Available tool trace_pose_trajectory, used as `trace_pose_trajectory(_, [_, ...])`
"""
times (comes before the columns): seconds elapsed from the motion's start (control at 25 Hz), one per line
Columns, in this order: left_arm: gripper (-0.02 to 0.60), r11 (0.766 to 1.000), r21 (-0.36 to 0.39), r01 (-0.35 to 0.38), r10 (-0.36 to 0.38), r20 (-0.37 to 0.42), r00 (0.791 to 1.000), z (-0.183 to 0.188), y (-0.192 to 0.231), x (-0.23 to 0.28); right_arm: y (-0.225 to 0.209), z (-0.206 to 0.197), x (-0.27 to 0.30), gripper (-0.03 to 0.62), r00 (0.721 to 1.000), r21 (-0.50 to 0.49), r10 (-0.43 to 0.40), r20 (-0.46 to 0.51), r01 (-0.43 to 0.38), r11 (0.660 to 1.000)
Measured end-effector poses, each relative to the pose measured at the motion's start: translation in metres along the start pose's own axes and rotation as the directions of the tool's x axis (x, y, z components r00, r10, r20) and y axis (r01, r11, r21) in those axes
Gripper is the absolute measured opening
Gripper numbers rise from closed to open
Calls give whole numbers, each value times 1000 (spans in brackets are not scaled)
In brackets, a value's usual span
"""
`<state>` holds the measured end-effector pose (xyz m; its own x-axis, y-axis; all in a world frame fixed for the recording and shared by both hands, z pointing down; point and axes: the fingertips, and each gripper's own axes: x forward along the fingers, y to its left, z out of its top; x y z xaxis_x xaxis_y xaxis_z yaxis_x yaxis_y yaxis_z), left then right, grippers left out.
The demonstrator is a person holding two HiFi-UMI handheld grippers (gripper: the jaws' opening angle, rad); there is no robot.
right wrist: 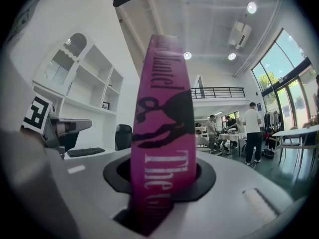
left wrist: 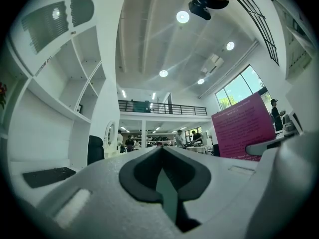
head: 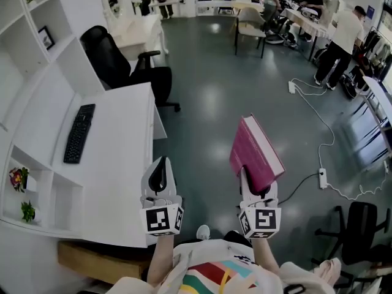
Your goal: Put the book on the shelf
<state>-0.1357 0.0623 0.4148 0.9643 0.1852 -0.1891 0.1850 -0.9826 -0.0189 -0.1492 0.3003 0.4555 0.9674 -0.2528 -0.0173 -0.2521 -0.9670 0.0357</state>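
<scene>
A magenta hardback book (head: 256,153) stands tilted over the grey floor, held by its lower end in my right gripper (head: 254,188), which is shut on it. In the right gripper view the book's spine (right wrist: 162,98) rises upright between the pads of the right gripper (right wrist: 163,178). My left gripper (head: 160,164) hovers beside the white desk's right edge, jaws together and nothing in them; the left gripper (left wrist: 161,158) shows shut in its own view, with the book (left wrist: 244,128) to its right. The white shelf unit (head: 37,54) stands at the left behind the desk.
A white desk (head: 119,164) carries a black keyboard (head: 79,133). Low cubbies hold small plants (head: 18,177). A black office chair (head: 119,66) sits past the desk. A power strip with cable (head: 321,177) lies on the floor, another chair (head: 361,225) at right. People stand far back.
</scene>
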Motion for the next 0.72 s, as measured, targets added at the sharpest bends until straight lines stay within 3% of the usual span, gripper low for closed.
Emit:
trace_pose_trajectory(0.28, [-2,999,-22,-32,32,-24,999,-19,40,15,9,-3,13,146,999,0,-33,-19,33,999])
trace_pose_trajectory(0.44, [-2,999,-24,-25,25,-30,999,-20,41,38,-4,-6,33,146,998,11,-52,-18,52,999])
trace_pose_trajectory(0.72, [-2,999,-14,-33,33,-28,999,-40,35,105,-31,-4,101,146,1000,8,-14,8,14,1000])
